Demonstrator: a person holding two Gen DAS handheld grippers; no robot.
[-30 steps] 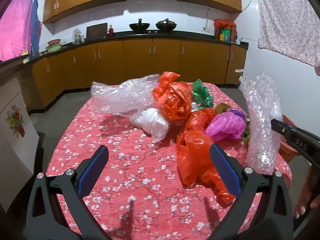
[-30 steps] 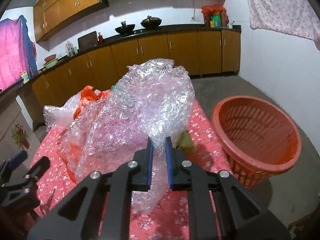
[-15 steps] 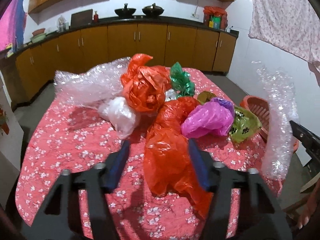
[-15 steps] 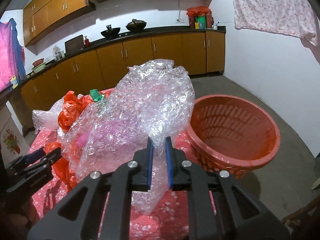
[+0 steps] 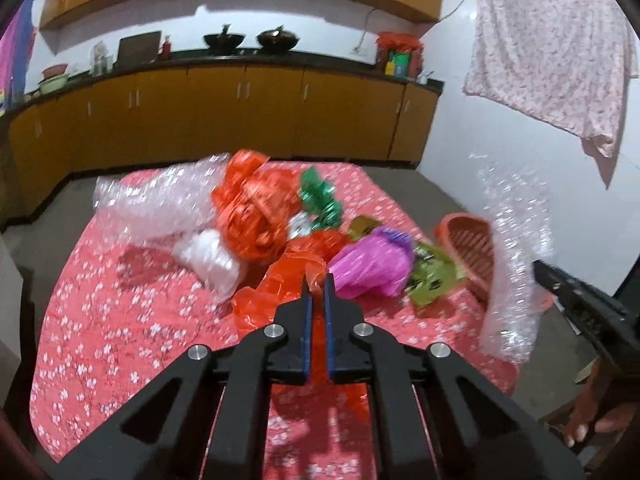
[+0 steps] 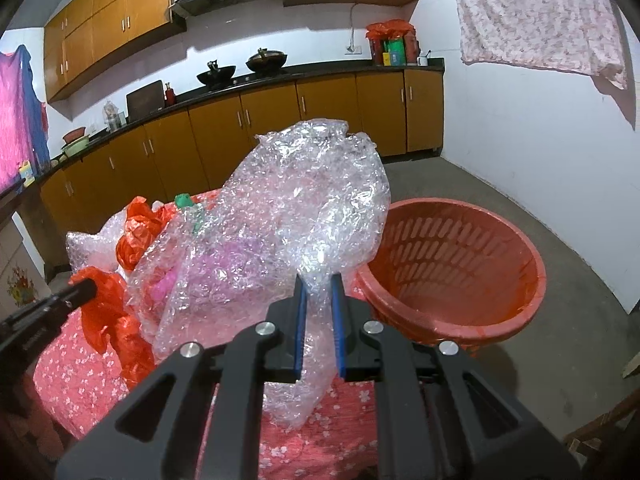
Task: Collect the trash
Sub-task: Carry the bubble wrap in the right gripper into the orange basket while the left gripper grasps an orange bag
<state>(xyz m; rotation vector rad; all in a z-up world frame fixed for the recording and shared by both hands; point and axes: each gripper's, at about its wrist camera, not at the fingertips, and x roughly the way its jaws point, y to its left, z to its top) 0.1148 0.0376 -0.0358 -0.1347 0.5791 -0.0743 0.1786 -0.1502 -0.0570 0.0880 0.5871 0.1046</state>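
Observation:
My left gripper [image 5: 316, 280] is shut on a red plastic bag [image 5: 280, 280] that lies on the table with the red flowered cloth [image 5: 120, 320]. My right gripper [image 6: 318, 284] is shut on a clear bubble wrap sheet [image 6: 288, 208] and holds it up at the table's right edge, next to the orange laundry-style basket [image 6: 460, 264] on the floor. The bubble wrap [image 5: 516, 256] and the basket [image 5: 468, 248] also show at the right of the left wrist view. Behind lie a second bubble wrap [image 5: 160, 200], an orange-red bag [image 5: 256, 208], a white bag [image 5: 212, 260], a green bag [image 5: 320, 196] and a pink bag [image 5: 372, 264].
An olive-green wrapper [image 5: 432, 276] lies by the pink bag. Brown kitchen cabinets [image 5: 240, 120] run along the back wall. A flowered cloth [image 5: 552, 40] hangs at the upper right. A wooden chair part [image 6: 600, 432] stands at the lower right.
My left gripper has closed from wide open onto the red bag. My right gripper has carried the bubble wrap rightward, closer to the basket.

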